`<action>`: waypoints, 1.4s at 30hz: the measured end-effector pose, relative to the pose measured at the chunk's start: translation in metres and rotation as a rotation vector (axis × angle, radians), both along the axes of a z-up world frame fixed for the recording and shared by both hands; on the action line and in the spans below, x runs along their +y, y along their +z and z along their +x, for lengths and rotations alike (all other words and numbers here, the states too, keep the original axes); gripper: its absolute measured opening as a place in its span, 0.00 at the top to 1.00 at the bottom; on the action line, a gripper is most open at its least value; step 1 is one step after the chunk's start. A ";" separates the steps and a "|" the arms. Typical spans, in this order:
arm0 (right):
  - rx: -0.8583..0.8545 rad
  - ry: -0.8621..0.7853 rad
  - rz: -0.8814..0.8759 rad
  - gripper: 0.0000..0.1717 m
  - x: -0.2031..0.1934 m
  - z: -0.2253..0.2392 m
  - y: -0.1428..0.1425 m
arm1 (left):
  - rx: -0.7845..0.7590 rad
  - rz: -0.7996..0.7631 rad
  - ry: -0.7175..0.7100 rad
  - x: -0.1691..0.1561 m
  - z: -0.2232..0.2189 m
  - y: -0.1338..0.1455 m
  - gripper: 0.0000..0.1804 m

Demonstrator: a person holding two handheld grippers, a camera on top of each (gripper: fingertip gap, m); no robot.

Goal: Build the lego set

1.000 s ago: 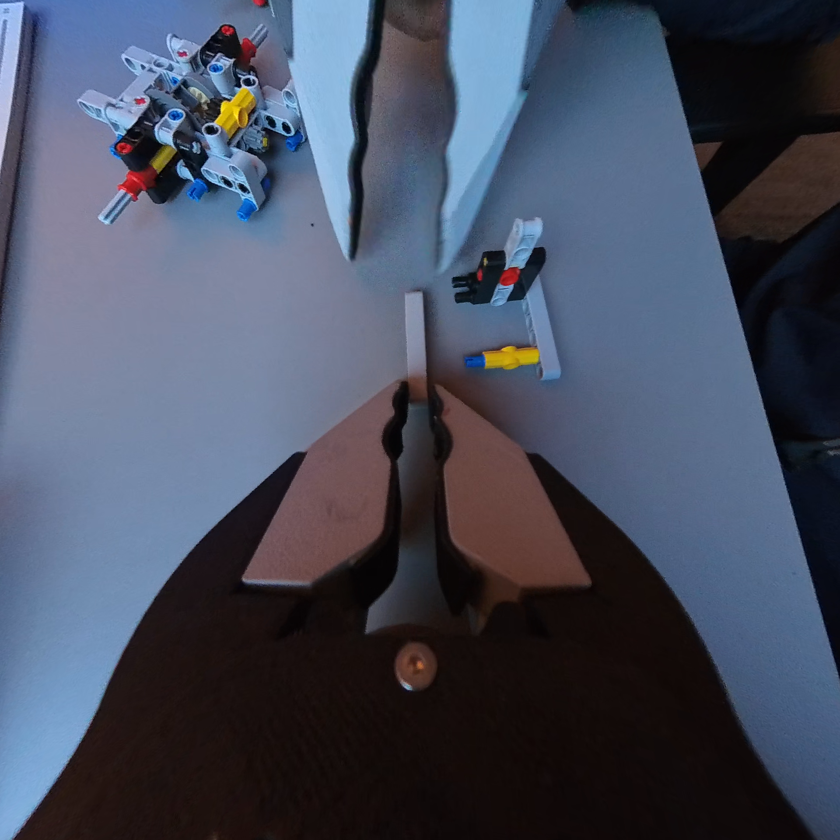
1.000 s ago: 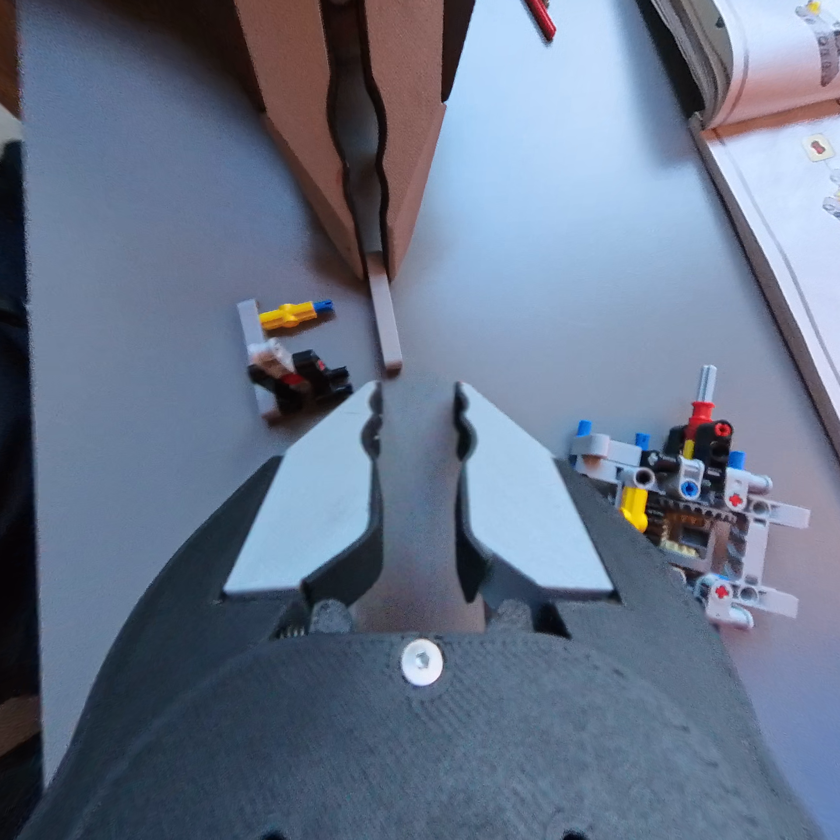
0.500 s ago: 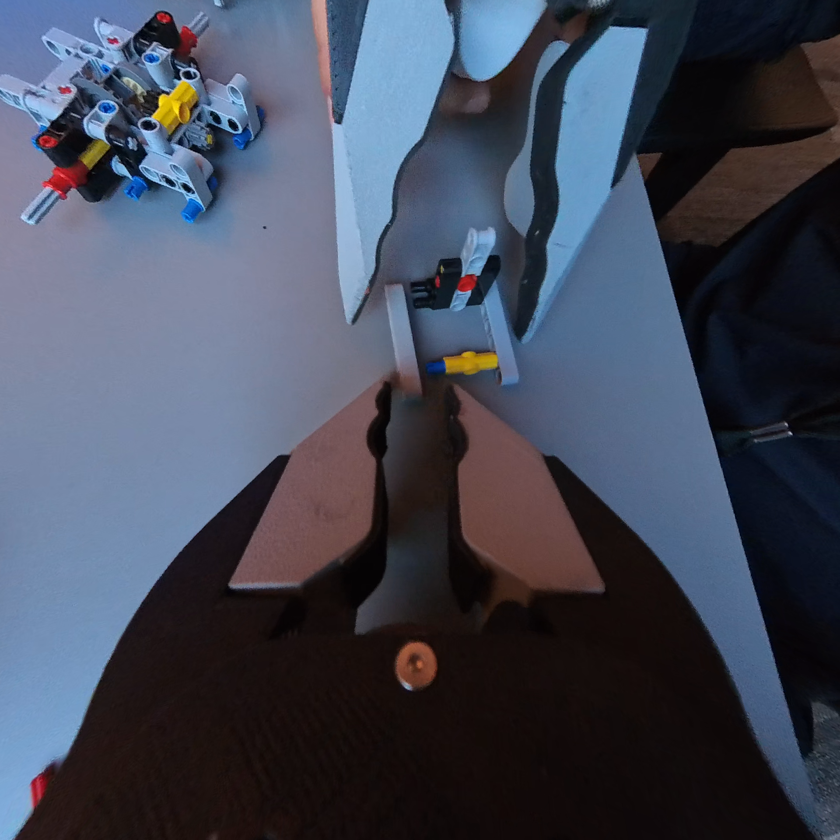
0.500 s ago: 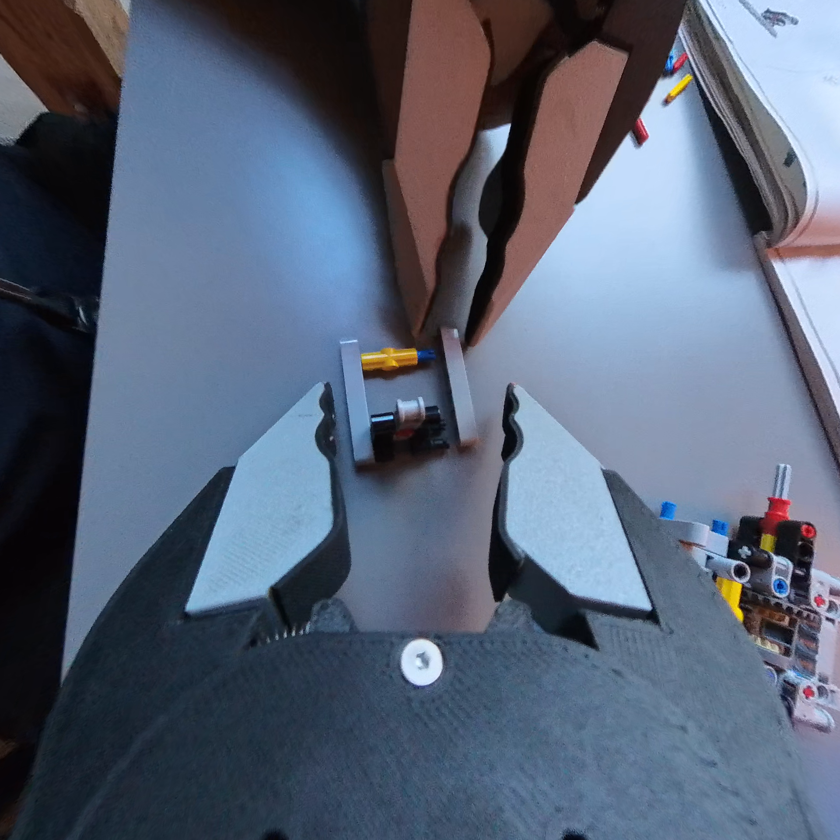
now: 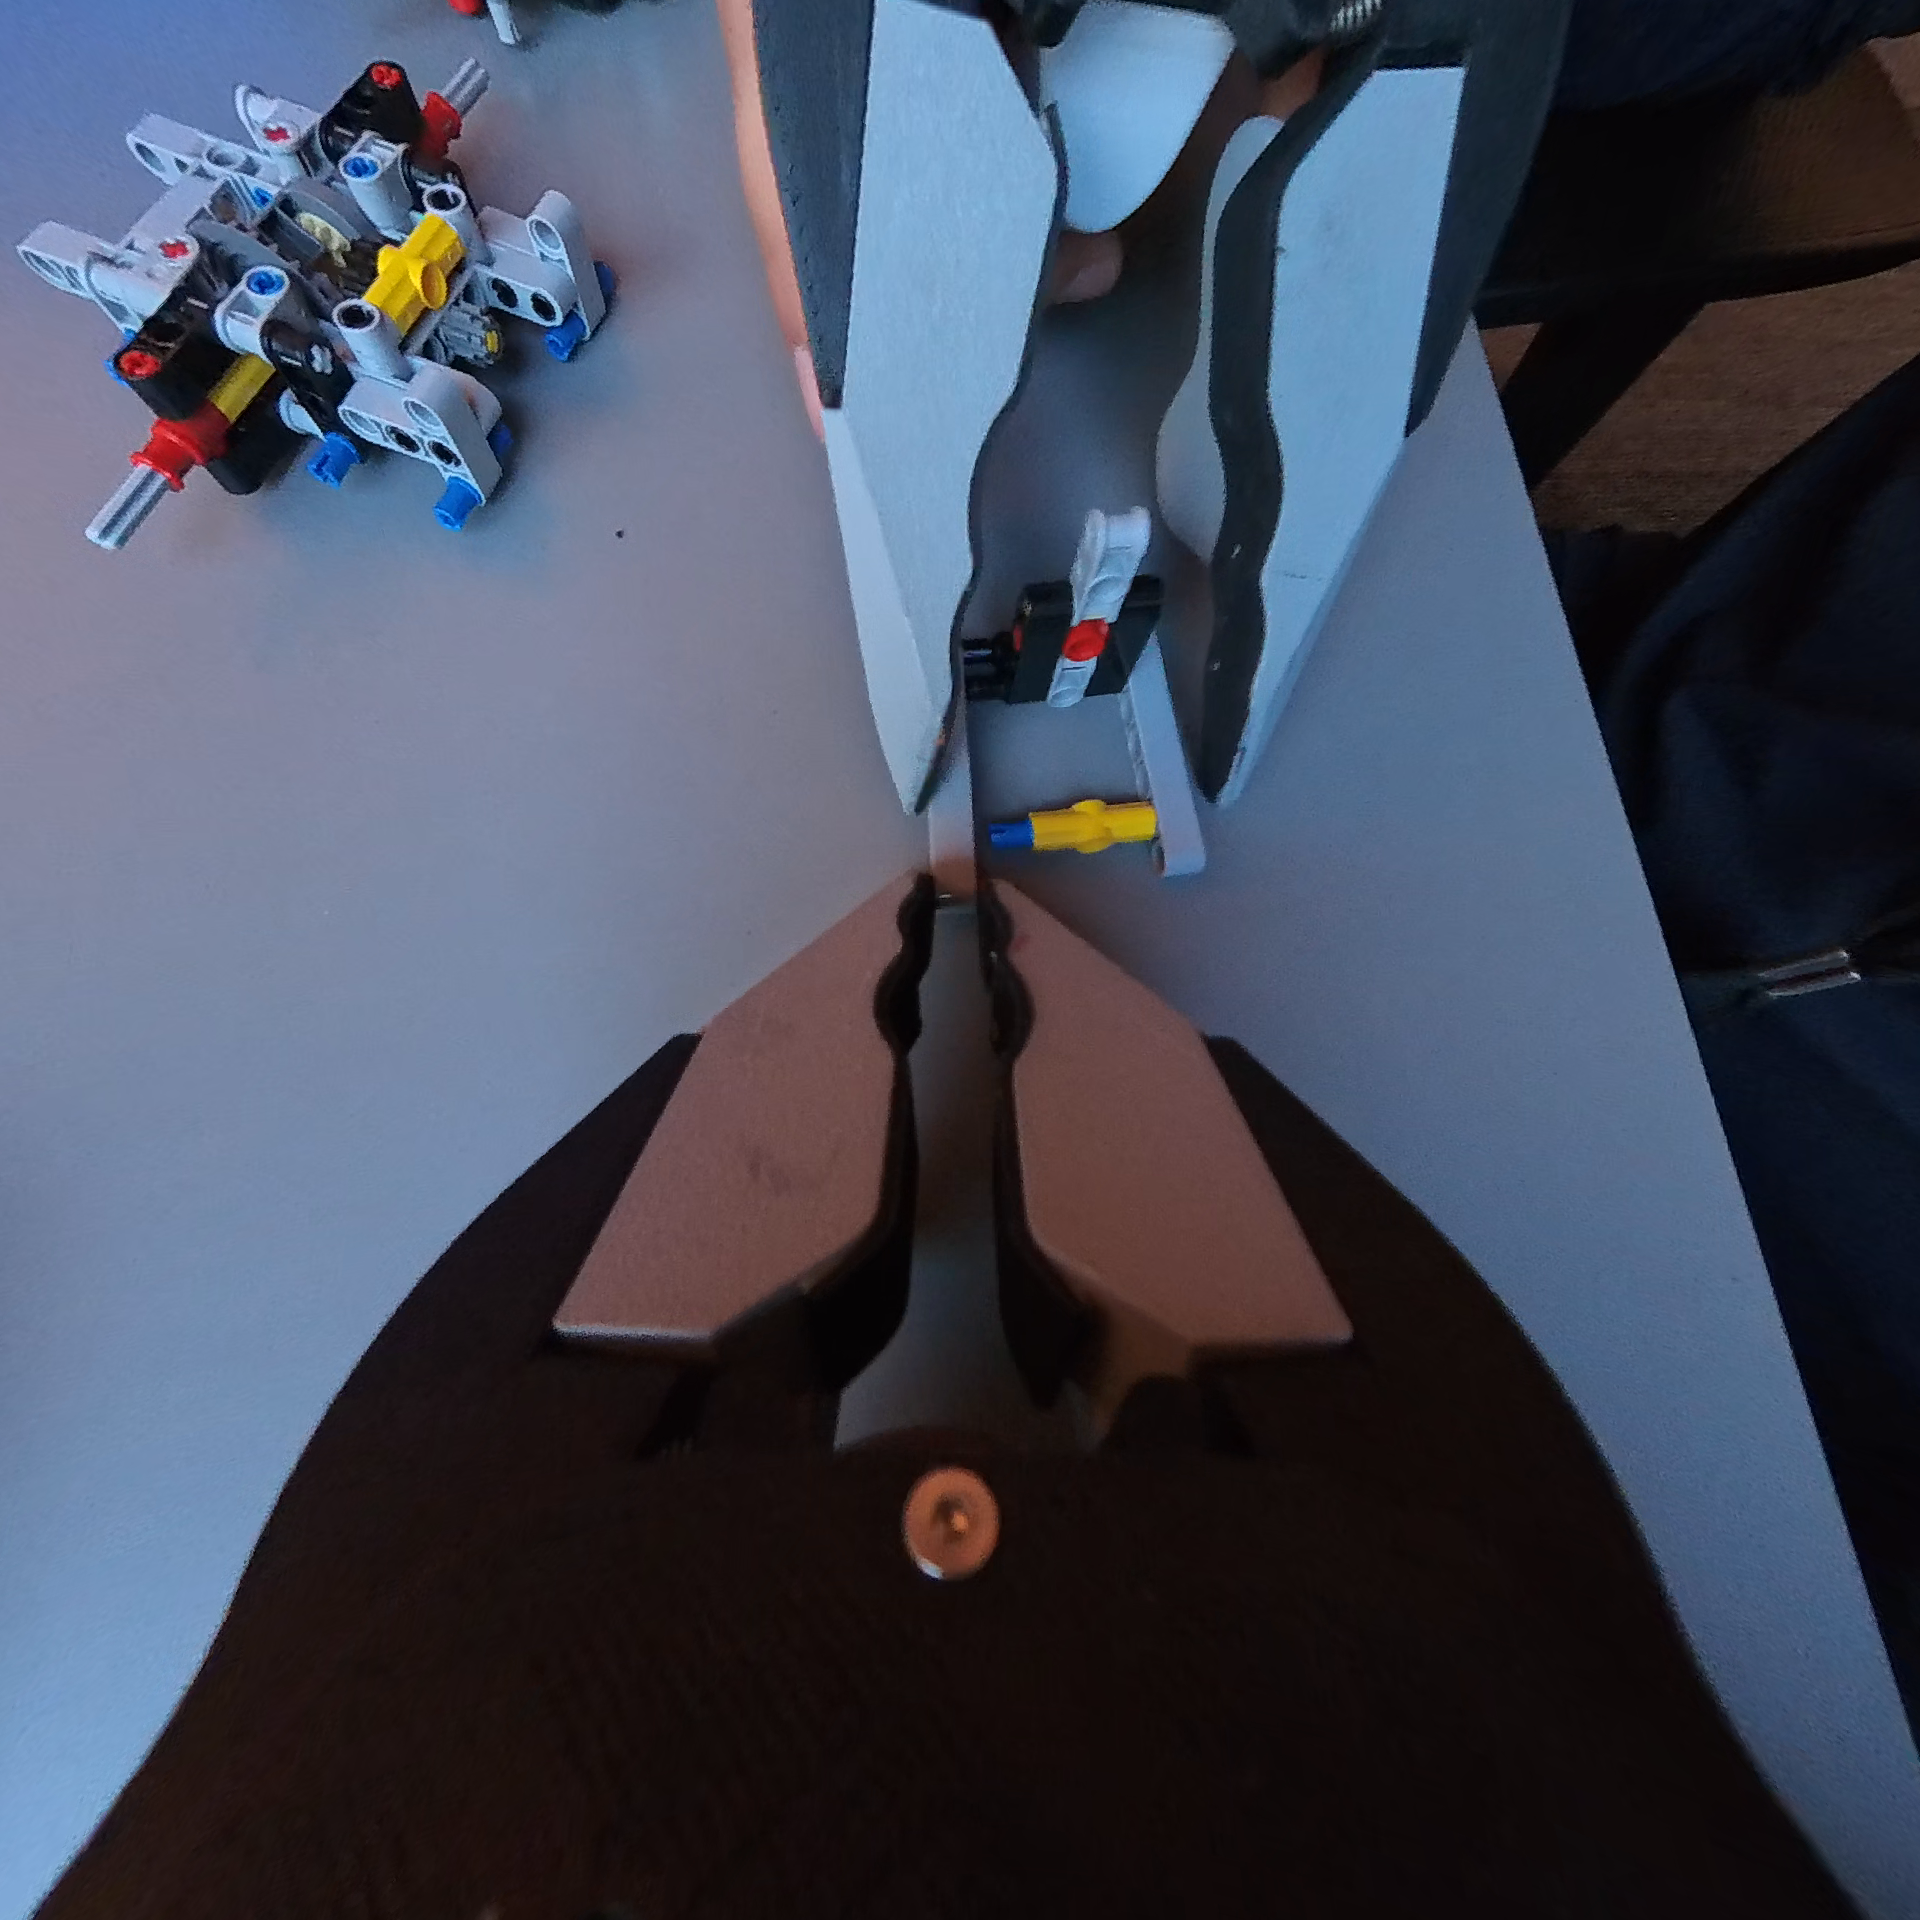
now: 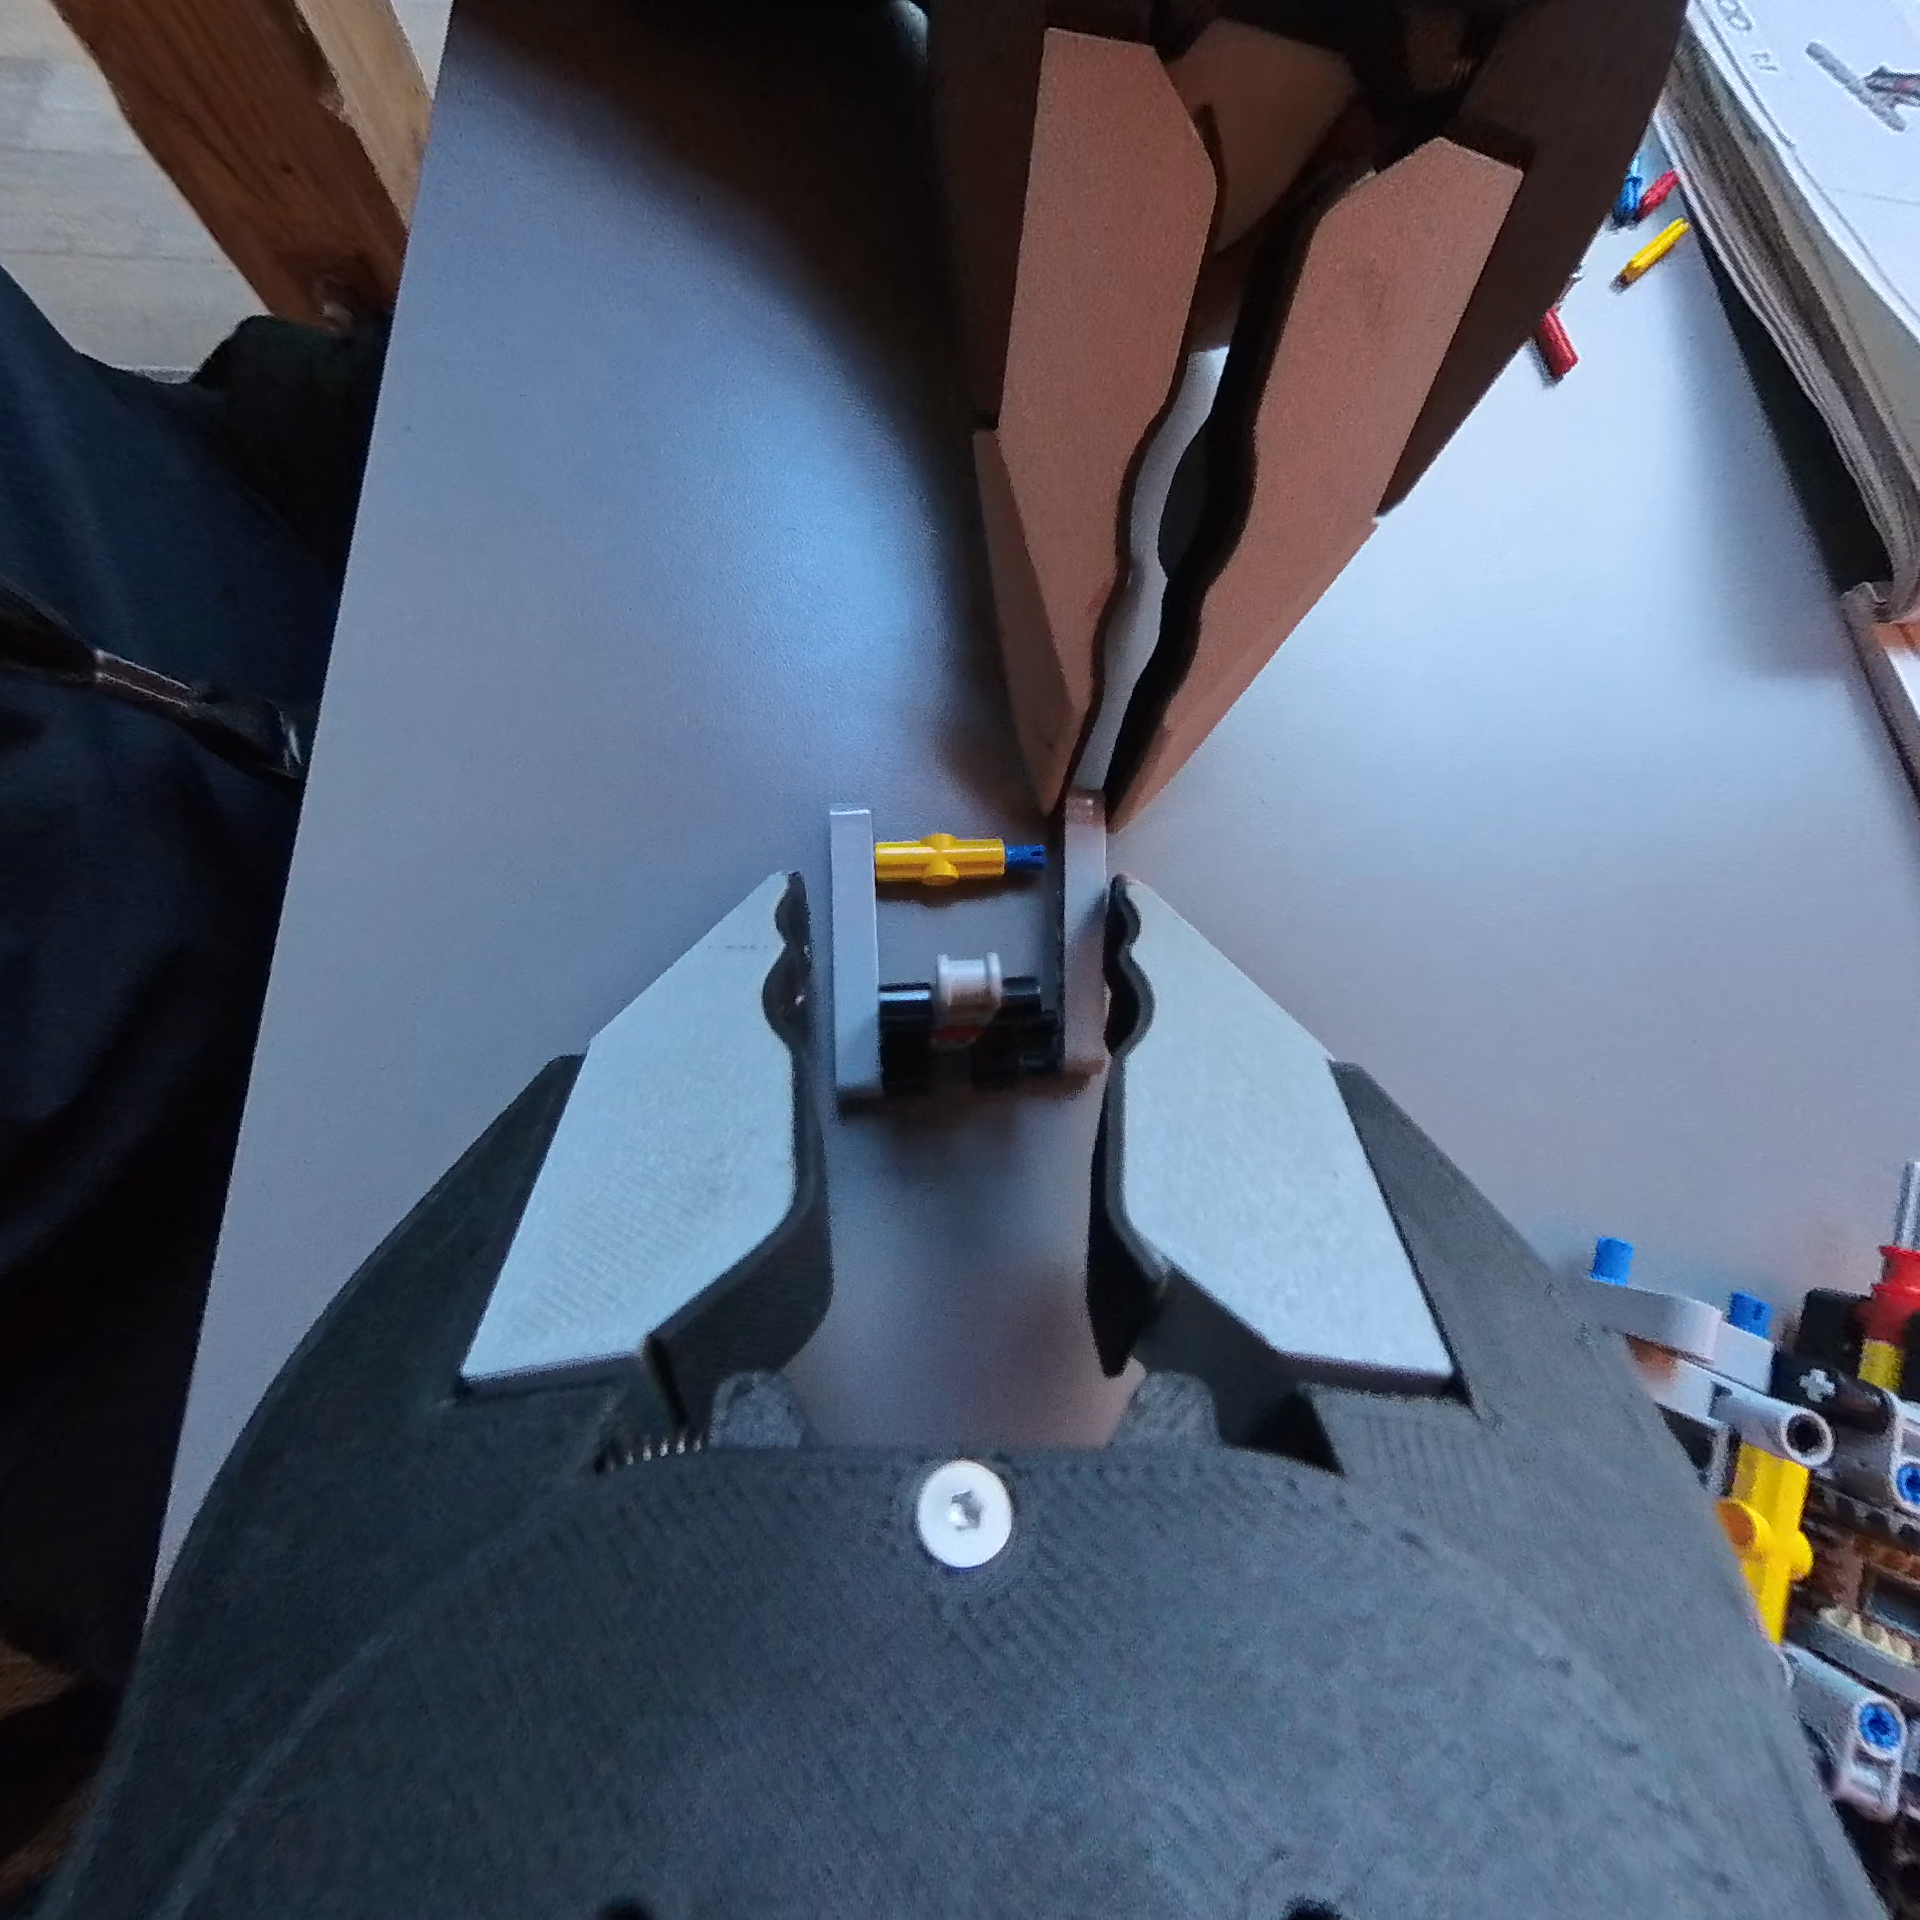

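My left gripper (image 5: 951,896) is shut on the near end of a loose grey beam (image 5: 954,844) that rests on the grey table (image 5: 468,831). The right wrist view shows the same grip (image 6: 1081,805) on that beam (image 6: 1083,914). My right gripper (image 6: 956,914) is open and straddles a small build: a second grey beam (image 6: 852,956), a yellow connector with a blue pin (image 6: 935,860) and a black block (image 6: 966,1023). Its right pad touches the held beam. A thin gap shows at its left pad. The blue pin stops just short of the held beam.
A larger grey, black and yellow brick assembly (image 5: 312,301) lies far left, and shows low right in the right wrist view (image 6: 1787,1455). An open booklet (image 6: 1829,260) and loose red and yellow pins (image 6: 1652,249) lie near it. The table edge (image 5: 1538,582) and dark clothing (image 5: 1766,727) are close. Both grippers' tips are close together, under 4 cm apart.
My left gripper let go of the loose beam, then shut on it again beside the build. My right gripper opened wide, moved over the build and has narrowed around both beams.
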State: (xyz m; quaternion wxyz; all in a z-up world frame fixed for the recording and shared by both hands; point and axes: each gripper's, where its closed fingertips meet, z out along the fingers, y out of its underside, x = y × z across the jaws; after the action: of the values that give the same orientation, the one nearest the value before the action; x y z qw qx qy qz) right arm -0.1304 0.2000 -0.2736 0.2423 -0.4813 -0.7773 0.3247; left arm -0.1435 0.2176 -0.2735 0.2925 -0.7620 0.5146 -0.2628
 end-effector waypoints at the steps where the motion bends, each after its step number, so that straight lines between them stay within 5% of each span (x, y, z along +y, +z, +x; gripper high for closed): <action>1: -0.003 0.003 -0.007 0.69 0.000 0.000 0.000 | -0.002 0.001 -0.005 -0.001 0.001 0.000 0.97; 19: -0.019 0.043 -0.040 0.72 -0.004 0.002 -0.001 | 0.007 0.039 -0.063 -0.004 0.006 0.000 0.97; 31: -0.005 -0.104 0.033 0.59 0.017 0.023 0.001 | 0.001 0.022 -0.018 0.001 0.003 0.000 0.97; 42: 0.001 -0.090 -0.004 0.67 0.010 0.028 0.000 | -0.007 0.003 -0.040 -0.001 0.008 0.000 0.97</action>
State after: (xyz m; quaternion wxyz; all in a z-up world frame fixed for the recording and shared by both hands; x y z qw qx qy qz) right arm -0.1020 0.2102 -0.2735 0.2561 -0.5162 -0.7539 0.3154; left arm -0.1351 0.2166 -0.2732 0.2899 -0.7503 0.5290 -0.2705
